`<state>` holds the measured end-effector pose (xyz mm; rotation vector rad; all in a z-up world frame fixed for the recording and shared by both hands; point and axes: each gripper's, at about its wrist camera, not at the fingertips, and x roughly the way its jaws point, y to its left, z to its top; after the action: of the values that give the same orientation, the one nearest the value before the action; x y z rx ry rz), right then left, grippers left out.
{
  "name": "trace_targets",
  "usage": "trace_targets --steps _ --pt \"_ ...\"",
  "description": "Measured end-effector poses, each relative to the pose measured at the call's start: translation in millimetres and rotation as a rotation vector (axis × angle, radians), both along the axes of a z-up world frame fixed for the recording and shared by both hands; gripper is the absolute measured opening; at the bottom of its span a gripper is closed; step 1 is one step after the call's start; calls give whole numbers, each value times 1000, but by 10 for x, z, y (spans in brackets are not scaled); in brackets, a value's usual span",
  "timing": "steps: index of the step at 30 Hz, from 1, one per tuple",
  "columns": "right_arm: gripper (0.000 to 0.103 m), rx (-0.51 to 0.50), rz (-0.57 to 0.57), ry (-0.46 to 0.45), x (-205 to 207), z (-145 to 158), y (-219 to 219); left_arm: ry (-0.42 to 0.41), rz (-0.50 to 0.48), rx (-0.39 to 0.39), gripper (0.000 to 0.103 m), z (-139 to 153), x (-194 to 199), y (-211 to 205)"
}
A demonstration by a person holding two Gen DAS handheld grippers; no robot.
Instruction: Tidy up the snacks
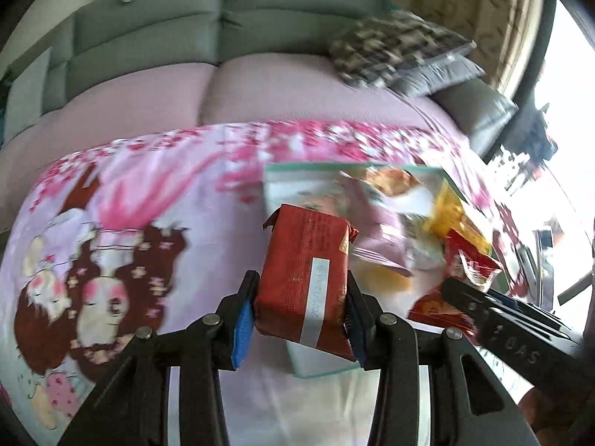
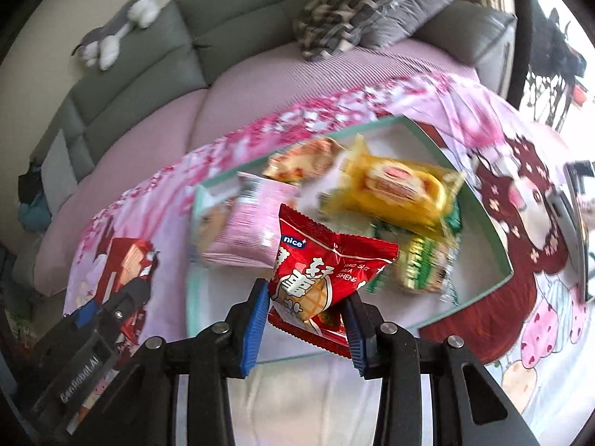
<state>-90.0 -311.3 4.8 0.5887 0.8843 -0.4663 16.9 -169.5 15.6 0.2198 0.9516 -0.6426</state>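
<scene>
Carrying snacks, I had the left gripper [image 1: 303,299] clamping the red brick pack [image 1: 305,278] and the right gripper [image 2: 306,308] clamping the red pouch [image 2: 327,278]; next, release into the tray [image 2: 479,200].

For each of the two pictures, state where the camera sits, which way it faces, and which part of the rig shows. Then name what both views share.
Left wrist view: on the left gripper, facing down at the cartoon cloth; its jaws clamp a red block packet; the right gripper shows at right.
Right wrist view: on the right gripper, facing the green-rimmed box; it clamps a red snack bag; the left gripper shows at left.
Shared: box, pink packet, sofa.
</scene>
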Motion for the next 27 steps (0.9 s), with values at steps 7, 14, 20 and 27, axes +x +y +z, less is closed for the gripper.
trace_targets --steps 7,14,20,27 --pt "42 36 1 22 -48 -155 -119 7 -4 27 45 -107 -41 -155" --pt "46 44 10 28 -50 -168 -107 34 44 -31 73 -68 -41 -25" --pt "69 40 11 25 -81 -151 -110 -4 101 12 86 -54 -73 90" --pt "103 -5 18 1 -117 -83 -54 -91 221 118 101 -71 -53 354"
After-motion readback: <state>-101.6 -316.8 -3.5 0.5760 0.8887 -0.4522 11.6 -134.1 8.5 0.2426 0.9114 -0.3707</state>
